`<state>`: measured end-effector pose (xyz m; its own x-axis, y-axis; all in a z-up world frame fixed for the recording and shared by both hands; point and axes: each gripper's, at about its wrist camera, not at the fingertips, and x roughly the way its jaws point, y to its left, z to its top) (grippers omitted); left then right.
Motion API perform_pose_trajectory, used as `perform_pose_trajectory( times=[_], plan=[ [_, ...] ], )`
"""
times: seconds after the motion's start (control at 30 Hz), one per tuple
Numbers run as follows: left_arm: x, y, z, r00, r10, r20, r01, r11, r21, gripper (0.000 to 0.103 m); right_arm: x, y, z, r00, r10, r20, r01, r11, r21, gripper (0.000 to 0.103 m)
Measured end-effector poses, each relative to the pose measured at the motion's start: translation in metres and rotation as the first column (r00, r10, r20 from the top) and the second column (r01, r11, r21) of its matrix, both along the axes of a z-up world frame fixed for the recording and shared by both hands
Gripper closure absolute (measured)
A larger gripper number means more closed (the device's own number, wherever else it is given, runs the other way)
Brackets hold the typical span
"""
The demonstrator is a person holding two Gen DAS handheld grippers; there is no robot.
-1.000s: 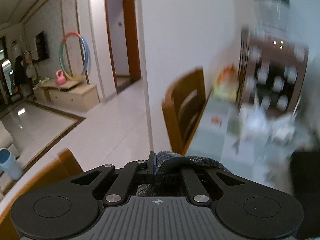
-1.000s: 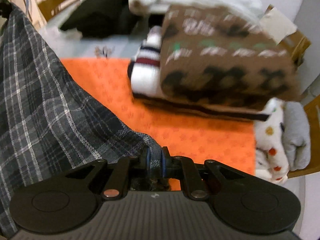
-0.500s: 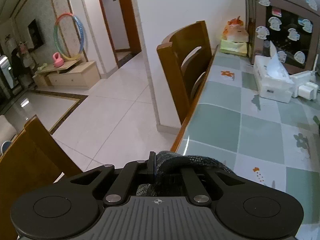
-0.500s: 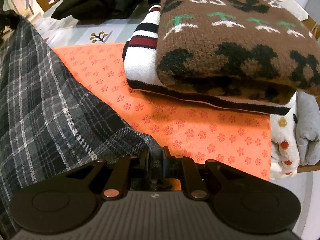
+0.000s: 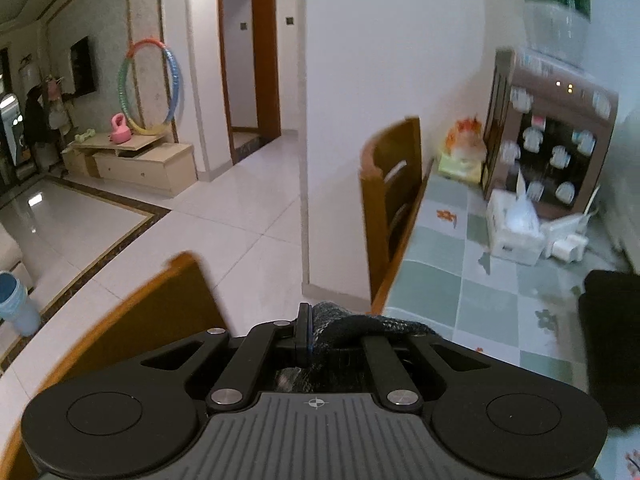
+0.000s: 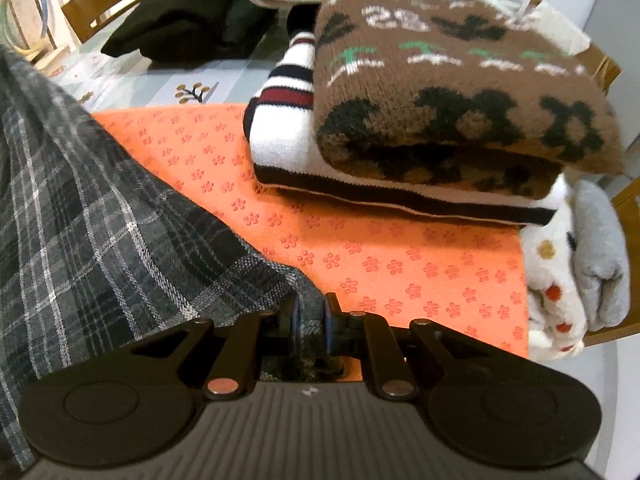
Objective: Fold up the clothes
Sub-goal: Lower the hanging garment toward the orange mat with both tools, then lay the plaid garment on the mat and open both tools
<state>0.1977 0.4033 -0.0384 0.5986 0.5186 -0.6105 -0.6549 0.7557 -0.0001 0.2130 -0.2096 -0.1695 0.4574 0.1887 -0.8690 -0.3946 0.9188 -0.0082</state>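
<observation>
Both tools, right tool [image 6: 309, 314] and left tool [image 5: 320, 330], pinch the plaid shirt [image 6: 100, 208]; hold tension even and corners level above the orange mat [image 6: 360, 248] ahead.

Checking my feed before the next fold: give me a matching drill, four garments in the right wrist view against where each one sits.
Things:
1. dark grey plaid shirt
2. brown patterned knit sweater
3. white striped knit
4. black folded garment

Places:
A. on the tablecloth beyond the orange dotted mat
B. top of the stack
C. clamped in the right gripper
D. under the brown one

Pairs: 1-C, 2-B, 3-D, 4-A
</observation>
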Motion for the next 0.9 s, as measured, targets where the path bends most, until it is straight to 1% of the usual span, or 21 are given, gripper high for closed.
perform_pose_trajectory(
  times=[0.13, 0.23, 0.33, 0.5, 0.57, 0.67, 0.77, 0.9],
  plan=[
    [-0.075, -0.003, 0.009, 0.998, 0.054, 0.018, -0.054, 0.998, -0.031, 0.097, -0.022, -0.003, 0.009, 0.996, 0.007, 0.084, -0.007, 1.000, -0.004, 0.089],
    [-0.129, -0.006, 0.011, 0.996, 0.090, 0.027, -0.088, 0.995, -0.053, 0.097, -0.036, -0.008, 0.012, 0.993, 0.021, 0.114, -0.021, 1.000, 0.000, 0.089],
    [-0.175, -0.017, -0.006, 0.995, 0.096, -0.008, -0.096, 0.995, -0.039, 0.097, -0.044, -0.011, 0.011, 0.991, 0.030, 0.129, -0.030, 1.000, -0.006, 0.089],
    [-0.225, -0.036, -0.053, 0.992, 0.095, -0.088, -0.098, 0.995, -0.035, 0.097, -0.043, -0.008, 0.009, 0.991, 0.038, 0.128, -0.036, 0.999, -0.020, 0.089],
    [-0.234, -0.044, -0.070, 0.987, 0.094, -0.129, -0.098, 0.995, -0.026, 0.097, -0.039, -0.006, 0.007, 0.992, 0.039, 0.118, -0.036, 0.999, -0.026, 0.089],
    [-0.241, -0.055, -0.085, 0.981, 0.104, -0.162, -0.105, 0.994, -0.002, 0.097, -0.031, -0.004, 0.006, 0.994, 0.035, 0.101, -0.031, 0.999, -0.034, 0.089],
    [-0.246, -0.059, -0.089, 0.977, 0.121, -0.177, -0.121, 0.993, 0.010, 0.097, -0.023, -0.003, 0.007, 0.996, 0.018, 0.086, -0.016, 1.000, -0.026, 0.089],
    [-0.257, -0.070, -0.080, 0.977, 0.137, -0.164, -0.131, 0.990, 0.048, 0.097, -0.018, 0.000, 0.007, 0.996, 0.031, 0.082, -0.027, 0.998, -0.047, 0.089]
  ],
)
